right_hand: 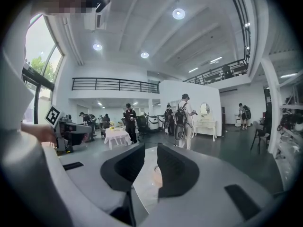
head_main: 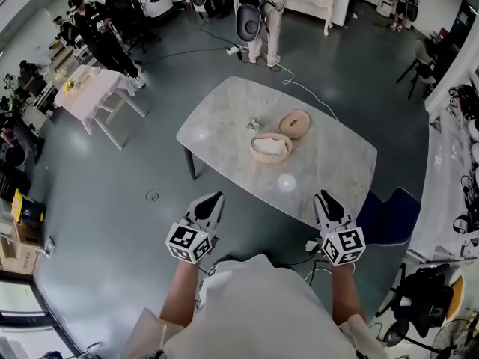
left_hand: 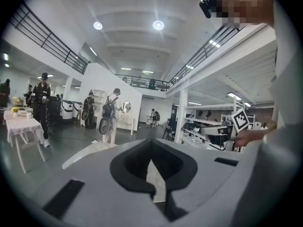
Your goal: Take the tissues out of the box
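Observation:
A round light wooden tissue box (head_main: pixel 270 147) with white tissue in it stands in the middle of the marble table (head_main: pixel 224 118). Its lid (head_main: pixel 294 123) lies just behind it, and a small crumpled white piece (head_main: pixel 254 125) to the left. Both grippers hover short of the table's near edge, well apart from the box. My left gripper (head_main: pixel 213 199) (left_hand: pixel 151 141) has its tips together and nothing in it. My right gripper (head_main: pixel 323 197) (right_hand: pixel 151 148) has a narrow gap between its jaws, empty; the box (right_hand: pixel 157 174) shows through the gap.
A blue chair (head_main: pixel 389 215) stands at the table's near right corner. A white side table (head_main: pixel 90 88) is far left with people around it. A person with a backpack (head_main: pixel 266 13) stands beyond the table. A black bag (head_main: pixel 423 290) lies on the floor at the right.

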Demonstrator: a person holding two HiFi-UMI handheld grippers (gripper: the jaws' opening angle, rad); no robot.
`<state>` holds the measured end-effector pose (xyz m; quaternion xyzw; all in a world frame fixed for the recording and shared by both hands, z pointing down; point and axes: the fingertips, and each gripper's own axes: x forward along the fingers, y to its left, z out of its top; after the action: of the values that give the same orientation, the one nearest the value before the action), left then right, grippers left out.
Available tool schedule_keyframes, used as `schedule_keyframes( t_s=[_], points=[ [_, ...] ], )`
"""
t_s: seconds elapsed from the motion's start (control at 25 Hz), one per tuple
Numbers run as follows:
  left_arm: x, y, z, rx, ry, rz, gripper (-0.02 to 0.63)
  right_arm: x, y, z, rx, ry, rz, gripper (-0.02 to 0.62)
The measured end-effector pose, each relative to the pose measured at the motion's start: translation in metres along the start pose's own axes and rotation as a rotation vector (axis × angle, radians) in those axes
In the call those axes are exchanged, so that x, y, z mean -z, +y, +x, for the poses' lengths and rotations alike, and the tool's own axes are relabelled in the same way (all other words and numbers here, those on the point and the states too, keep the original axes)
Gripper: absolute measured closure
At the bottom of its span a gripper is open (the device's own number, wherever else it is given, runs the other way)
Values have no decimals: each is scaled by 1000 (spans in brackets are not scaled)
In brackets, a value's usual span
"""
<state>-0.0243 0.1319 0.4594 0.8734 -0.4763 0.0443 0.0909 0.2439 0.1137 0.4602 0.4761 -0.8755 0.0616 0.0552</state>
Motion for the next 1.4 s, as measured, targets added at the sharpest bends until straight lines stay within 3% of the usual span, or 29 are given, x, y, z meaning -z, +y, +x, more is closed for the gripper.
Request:
schedule_keyframes(
  t_s=[0.64,1.0,1.4],
  points=[
    [12,11,27,-2,37,-32,598,20,-13,32,-25,61,33,492],
    [10,52,76,63,48,-37,598,20,-23,79,16,91,34,494],
    [1,124,135,152,86,-34,598,17,-32,145,110,124,48,492]
  ],
)
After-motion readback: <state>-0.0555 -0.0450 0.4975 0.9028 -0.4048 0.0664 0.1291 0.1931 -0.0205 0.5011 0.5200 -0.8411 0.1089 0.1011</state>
